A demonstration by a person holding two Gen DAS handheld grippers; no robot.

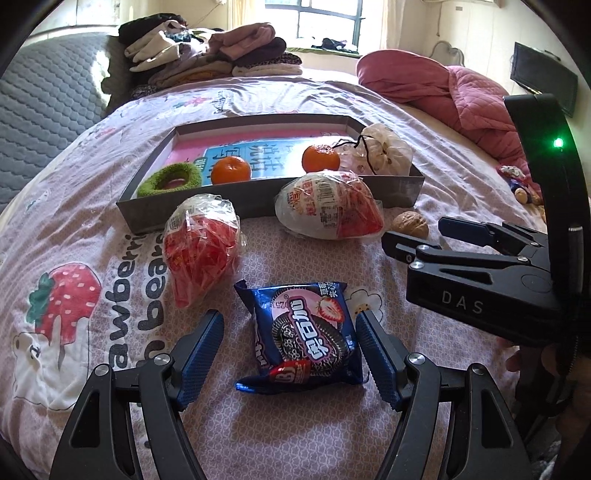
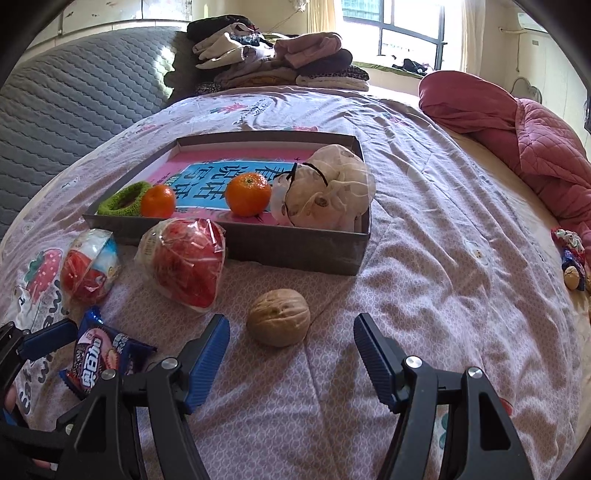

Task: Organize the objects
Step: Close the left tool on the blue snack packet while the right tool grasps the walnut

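Nearest, the left gripper (image 1: 290, 354) stands wide open around the cookie packet (image 1: 301, 334), gripping nothing; the right gripper (image 2: 291, 360) gapes empty before the walnut (image 2: 278, 317). 2 wrapped snacks (image 1: 201, 249) also lie on the bed. Beyond, the tray (image 1: 258, 194) holds 2 oranges (image 1: 231, 170), a green ring and a mesh bag: roughly half done.

I am seeing folded clothes (image 2: 280, 59) piling up at the bed's far edge. A pink quilt (image 2: 517, 129) is lying bunched along its right edge, and daylight is coming through a window (image 2: 399, 26).
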